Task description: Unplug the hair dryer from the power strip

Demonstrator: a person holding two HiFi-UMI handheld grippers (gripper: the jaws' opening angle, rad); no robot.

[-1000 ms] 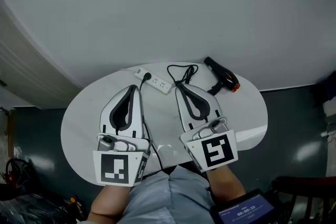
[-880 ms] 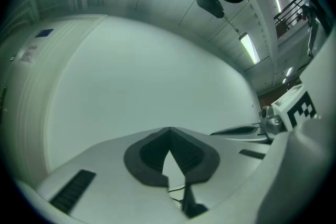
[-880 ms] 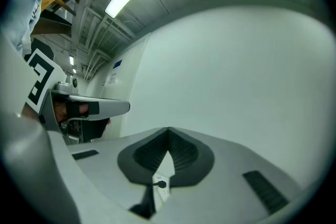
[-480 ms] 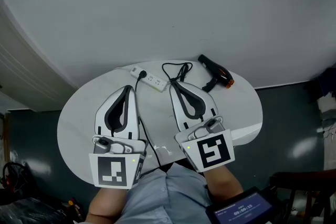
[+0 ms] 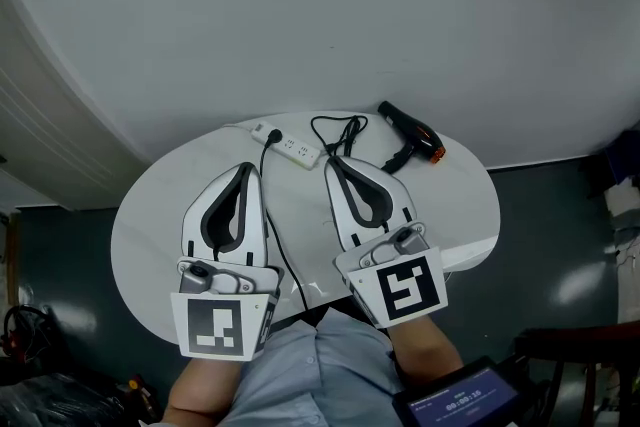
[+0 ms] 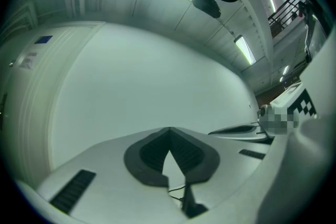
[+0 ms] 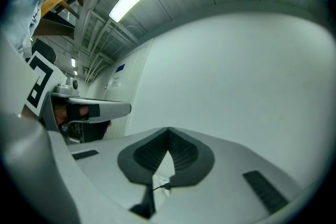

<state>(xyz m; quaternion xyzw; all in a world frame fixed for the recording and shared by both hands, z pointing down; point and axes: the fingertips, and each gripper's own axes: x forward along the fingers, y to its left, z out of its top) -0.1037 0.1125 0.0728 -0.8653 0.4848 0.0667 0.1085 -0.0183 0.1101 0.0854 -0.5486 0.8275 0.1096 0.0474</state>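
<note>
Seen from above, a round white tabletop [image 5: 150, 235] carries a white power strip [image 5: 298, 151] at its far edge. A black plug [image 5: 272, 137] stands in the strip toward its left end. Right of the strip lies a loose loop of black cord [image 5: 335, 129]. Further right, the black hair dryer [image 5: 412, 135], with an orange end, lies on its side.

Our left gripper [image 5: 247, 168] and right gripper [image 5: 332, 164] hover on the near side of the strip. Both have their jaws pressed together with nothing between them, and neither touches anything.

We judge the plug small, hard and firmly seated. It should be pinched across its body, not pulled by the limp cord, which would slip or strain. The strip looks light and likely to lift with the plug, so the other gripper should press it down. The dryer itself need not move.
</note>
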